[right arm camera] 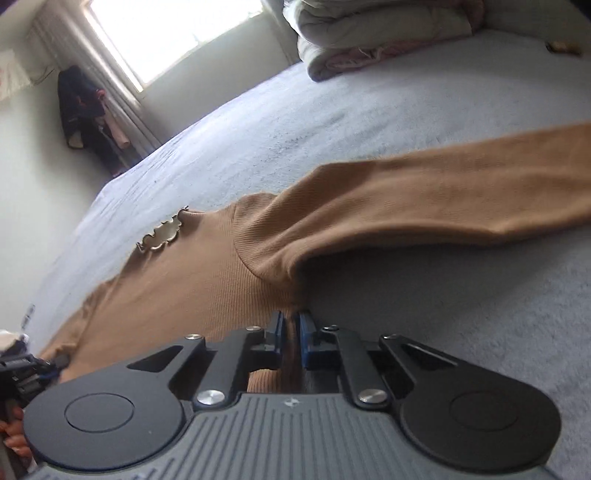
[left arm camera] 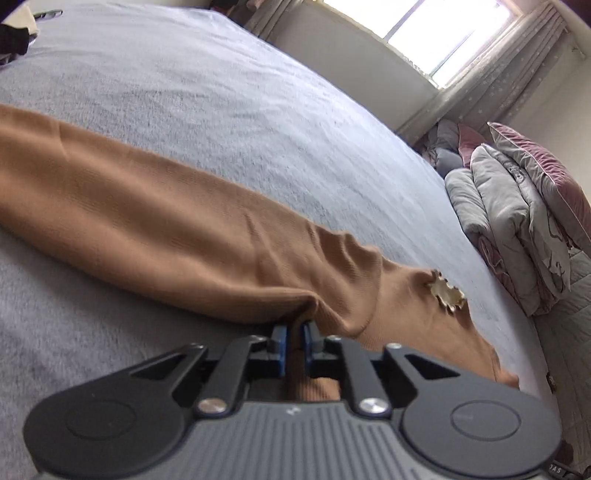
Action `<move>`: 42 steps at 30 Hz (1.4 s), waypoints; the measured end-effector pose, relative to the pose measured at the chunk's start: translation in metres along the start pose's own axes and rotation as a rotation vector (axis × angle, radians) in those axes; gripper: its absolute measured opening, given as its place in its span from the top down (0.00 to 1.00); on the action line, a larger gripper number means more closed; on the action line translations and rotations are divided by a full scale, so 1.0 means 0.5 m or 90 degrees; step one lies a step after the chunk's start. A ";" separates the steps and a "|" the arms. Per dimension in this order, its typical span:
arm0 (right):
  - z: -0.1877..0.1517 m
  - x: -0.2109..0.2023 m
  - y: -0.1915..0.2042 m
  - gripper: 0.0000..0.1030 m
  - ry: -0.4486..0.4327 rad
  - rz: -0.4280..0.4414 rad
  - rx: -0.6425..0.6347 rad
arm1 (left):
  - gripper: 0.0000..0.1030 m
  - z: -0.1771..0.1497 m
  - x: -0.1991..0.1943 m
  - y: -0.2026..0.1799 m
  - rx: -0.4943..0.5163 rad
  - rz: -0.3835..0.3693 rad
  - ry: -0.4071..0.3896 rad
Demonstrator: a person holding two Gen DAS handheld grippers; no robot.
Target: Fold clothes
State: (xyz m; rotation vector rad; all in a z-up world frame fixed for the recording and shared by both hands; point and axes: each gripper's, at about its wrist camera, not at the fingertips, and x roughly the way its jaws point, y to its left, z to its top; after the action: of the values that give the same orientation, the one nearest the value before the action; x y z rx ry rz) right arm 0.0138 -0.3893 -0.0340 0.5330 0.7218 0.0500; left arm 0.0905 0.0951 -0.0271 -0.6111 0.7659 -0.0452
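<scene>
A tan ribbed knit top [left arm camera: 155,221] lies on the grey bed [left arm camera: 184,92], with a cream ruffled collar [left arm camera: 447,291] at its neck. My left gripper [left arm camera: 294,326] is shut on a fold of the top's edge near the armpit, one sleeve running off to the left. In the right wrist view the same top [right arm camera: 192,273] lies with its collar [right arm camera: 162,232] to the upper left and a sleeve [right arm camera: 461,199] stretching right. My right gripper [right arm camera: 291,321] is shut on the fabric below the armpit. The left gripper also shows in the right wrist view [right arm camera: 40,365].
Folded grey and pink quilts and pillows [left arm camera: 517,206] are piled at the bed's head, also in the right wrist view [right arm camera: 384,33]. A window with curtains [left arm camera: 454,33] is behind. Dark clothes hang on the wall [right arm camera: 88,110]. The grey bed [right arm camera: 480,332] spreads around the top.
</scene>
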 end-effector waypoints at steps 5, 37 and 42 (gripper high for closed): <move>-0.026 -0.047 -0.009 0.74 0.045 0.028 -0.007 | 0.69 -0.017 -0.045 -0.014 0.065 0.018 0.046; -0.156 -0.277 0.028 0.61 0.028 -0.007 -0.028 | 0.24 -0.165 -0.432 -0.255 0.373 0.128 -0.034; -0.152 -0.265 0.035 0.61 0.023 -0.014 -0.032 | 0.20 -0.163 -0.424 -0.243 0.361 0.119 -0.030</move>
State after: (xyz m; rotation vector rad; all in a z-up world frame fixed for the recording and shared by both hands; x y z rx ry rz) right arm -0.1327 -0.3698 0.0087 0.4773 0.7603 0.0565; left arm -0.0965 0.0074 0.1274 -0.0017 0.7197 -0.0731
